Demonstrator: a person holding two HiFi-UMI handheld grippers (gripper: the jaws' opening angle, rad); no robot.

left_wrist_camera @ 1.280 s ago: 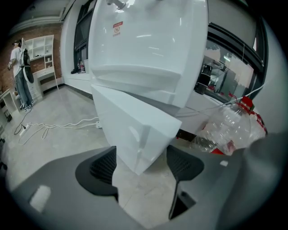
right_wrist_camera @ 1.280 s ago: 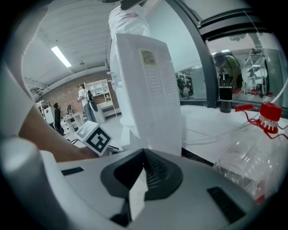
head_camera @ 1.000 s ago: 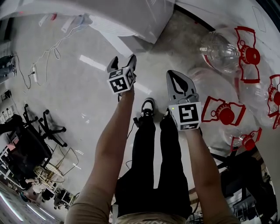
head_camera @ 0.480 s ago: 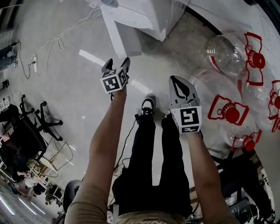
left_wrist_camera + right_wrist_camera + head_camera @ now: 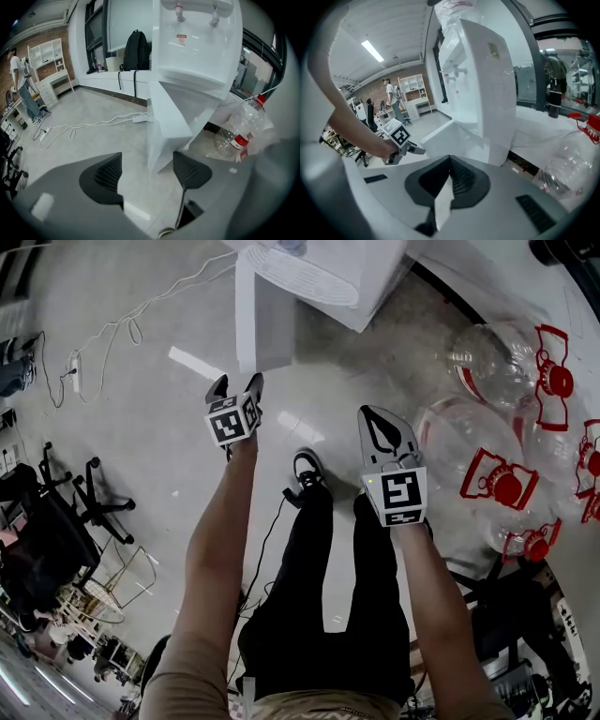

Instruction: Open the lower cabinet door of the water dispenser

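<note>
The white water dispenser [image 5: 323, 273] stands at the top of the head view, and its lower cabinet door [image 5: 253, 324] is swung out towards me. My left gripper [image 5: 234, 385] is open just short of the door's free edge, with nothing between its jaws. In the left gripper view the door [image 5: 166, 126] stands ahead of the left gripper [image 5: 145, 171], under the taps of the dispenser [image 5: 197, 42]. My right gripper [image 5: 382, 432] is held back over my legs, shut and empty. In the right gripper view the right gripper [image 5: 450, 180] points at the dispenser [image 5: 483, 84].
Large clear water bottles [image 5: 497, 357] with red handles lie on the floor at the right. A small bottle [image 5: 239, 133] lies beside the dispenser. A power strip with a cable [image 5: 75, 390] and an office chair [image 5: 94, 507] are on the left. A person [image 5: 23, 89] stands far off.
My left gripper has moved left and back from the dispenser, and the door shows swung further out. The right gripper has hardly moved.
</note>
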